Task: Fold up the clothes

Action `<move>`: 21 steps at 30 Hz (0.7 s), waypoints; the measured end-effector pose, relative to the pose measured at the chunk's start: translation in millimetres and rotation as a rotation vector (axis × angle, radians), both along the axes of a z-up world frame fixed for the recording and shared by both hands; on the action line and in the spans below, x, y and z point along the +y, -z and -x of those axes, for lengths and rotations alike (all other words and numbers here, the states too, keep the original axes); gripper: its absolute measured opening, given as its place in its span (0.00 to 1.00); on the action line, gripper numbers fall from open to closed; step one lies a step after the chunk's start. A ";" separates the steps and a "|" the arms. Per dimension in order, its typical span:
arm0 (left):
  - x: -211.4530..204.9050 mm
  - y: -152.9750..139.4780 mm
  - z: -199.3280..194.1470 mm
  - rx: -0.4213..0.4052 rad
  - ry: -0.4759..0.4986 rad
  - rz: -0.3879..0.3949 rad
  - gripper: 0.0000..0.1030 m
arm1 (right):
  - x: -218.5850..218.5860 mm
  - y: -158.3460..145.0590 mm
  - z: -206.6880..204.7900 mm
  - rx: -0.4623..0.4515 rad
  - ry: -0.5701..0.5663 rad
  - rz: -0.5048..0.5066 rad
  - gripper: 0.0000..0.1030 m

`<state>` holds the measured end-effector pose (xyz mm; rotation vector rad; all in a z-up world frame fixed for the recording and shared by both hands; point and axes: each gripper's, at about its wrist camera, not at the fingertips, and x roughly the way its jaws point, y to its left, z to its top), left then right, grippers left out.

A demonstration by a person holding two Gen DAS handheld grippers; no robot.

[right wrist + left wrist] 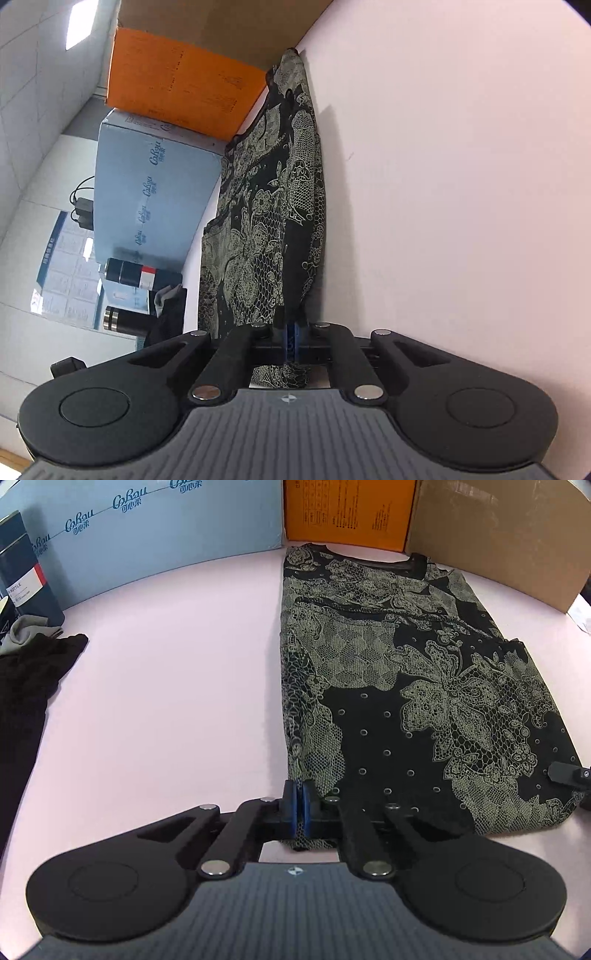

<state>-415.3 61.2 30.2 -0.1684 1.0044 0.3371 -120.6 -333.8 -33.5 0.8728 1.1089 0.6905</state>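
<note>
A black garment with a beige lace-flower print (406,672) lies flat on the pink table (166,701), folded into a long strip. Its neckline is at the far end, by the boxes. My left gripper (296,805) is at the near left corner of the hem, its blue pads shut with the fabric edge pinched between them. In the right wrist view, which is rolled sideways, the same garment (266,229) stretches away from my right gripper (291,341). That gripper is shut on the near hem at the other corner. A black part of it (569,773) shows at the garment's right edge.
A light blue box (155,539), an orange box (347,513) and a brown cardboard box (509,535) wall the table's far side. At the left lie a dark garment (29,679) and a grey cloth (26,631), next to a dark canister (26,572).
</note>
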 end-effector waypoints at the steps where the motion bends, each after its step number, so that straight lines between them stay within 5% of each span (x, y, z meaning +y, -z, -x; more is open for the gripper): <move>1: -0.5 -0.2 0.5 0.004 0.004 -0.002 0.03 | -1.1 -0.3 1.1 0.003 -0.001 0.000 0.03; 21: -0.8 -10.2 31.4 0.067 0.144 -0.010 0.04 | -17.8 -18.0 52.2 0.053 -0.117 0.019 0.08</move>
